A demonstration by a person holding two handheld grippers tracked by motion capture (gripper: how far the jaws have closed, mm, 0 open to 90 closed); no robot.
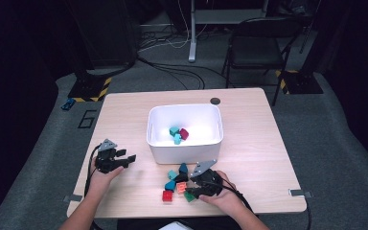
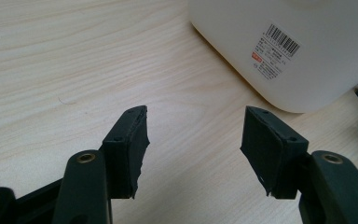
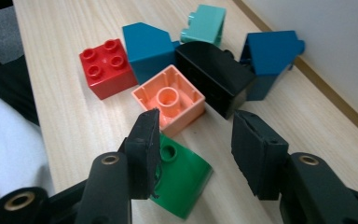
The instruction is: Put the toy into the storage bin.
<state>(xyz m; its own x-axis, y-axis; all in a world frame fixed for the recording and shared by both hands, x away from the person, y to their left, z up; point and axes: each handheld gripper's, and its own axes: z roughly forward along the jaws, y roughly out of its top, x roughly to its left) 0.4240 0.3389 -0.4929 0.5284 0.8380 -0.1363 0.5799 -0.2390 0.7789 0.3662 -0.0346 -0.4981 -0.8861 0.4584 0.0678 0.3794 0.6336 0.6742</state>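
A white bin [image 1: 184, 143] stands mid-table with a teal brick [image 1: 174, 131] and a dark red brick [image 1: 184, 133] inside. Loose bricks lie in front of it: red [image 3: 107, 67], orange, upside down [image 3: 170, 100], black [image 3: 214, 77], two blue [image 3: 147, 49] [image 3: 270, 58], teal [image 3: 205, 23] and green [image 3: 182, 179]. My right gripper [image 3: 196, 121] [image 1: 188, 189] is open, low over this pile. Its left jaw stands above the green brick, next to the orange one, and nothing is pinched. My left gripper [image 2: 193, 126] [image 1: 130, 159] is open and holds nothing, over bare table left of the bin.
The bin's wall with a barcode label [image 2: 279, 51] is close ahead and to the right of the left gripper. A dark round spot [image 1: 215, 101] marks the table behind the bin. A black chair [image 1: 258, 43] and floor cables lie beyond the table's far edge.
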